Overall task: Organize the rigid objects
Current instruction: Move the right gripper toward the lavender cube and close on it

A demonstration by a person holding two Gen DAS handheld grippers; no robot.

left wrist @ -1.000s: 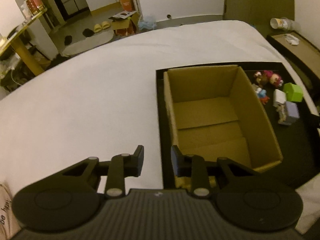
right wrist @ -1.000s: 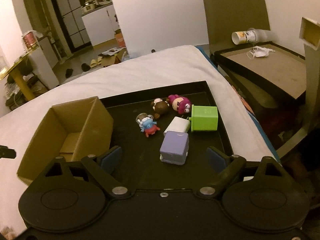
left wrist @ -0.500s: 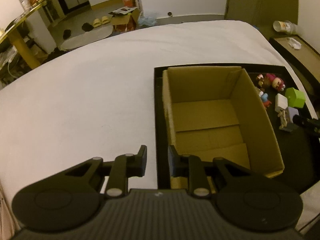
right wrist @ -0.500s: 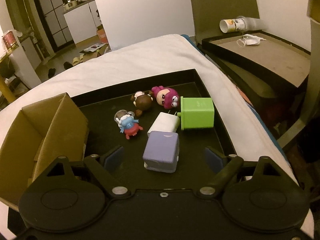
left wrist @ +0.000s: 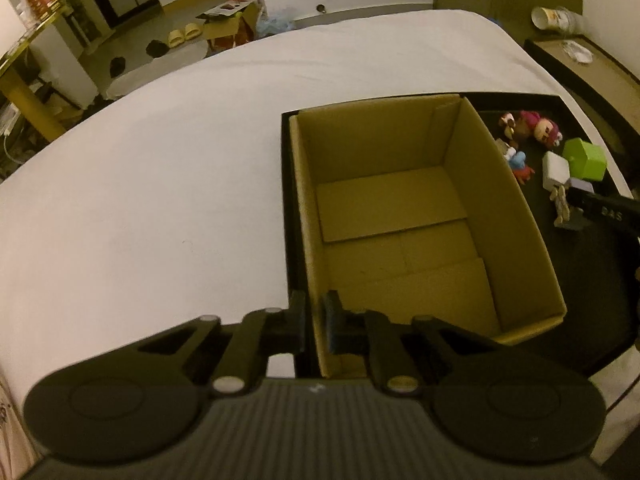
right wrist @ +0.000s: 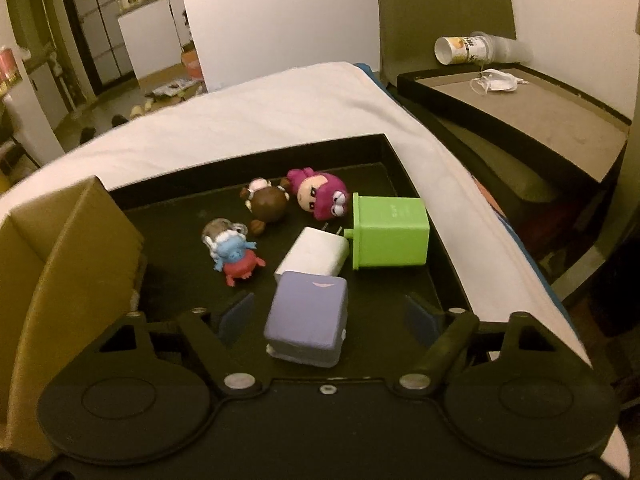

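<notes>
An open, empty cardboard box (left wrist: pixel 404 216) stands on the left part of a black tray (right wrist: pixel 372 160). My left gripper (left wrist: pixel 314 322) is shut on the box's near left wall. To the right of the box lie a purple cube (right wrist: pixel 306 318), a white cube (right wrist: pixel 314 256), a green cube (right wrist: pixel 390 232), a pink figurine (right wrist: pixel 320 194), a brown figurine (right wrist: pixel 266 204) and a blue-and-red figurine (right wrist: pixel 236 254). My right gripper (right wrist: pixel 334 318) is open, its fingers on either side of the purple cube, not touching it.
The tray lies on a white bed (left wrist: pixel 168 168). A dark bedside table (right wrist: pixel 516 108) with a tipped cup (right wrist: pixel 464 50) stands to the right. Boxes and slippers lie on the floor beyond the bed (left wrist: pixel 224 28).
My left gripper has closed onto the box's near left wall. My right gripper has moved forward and down, so the purple cube now sits between its open fingers.
</notes>
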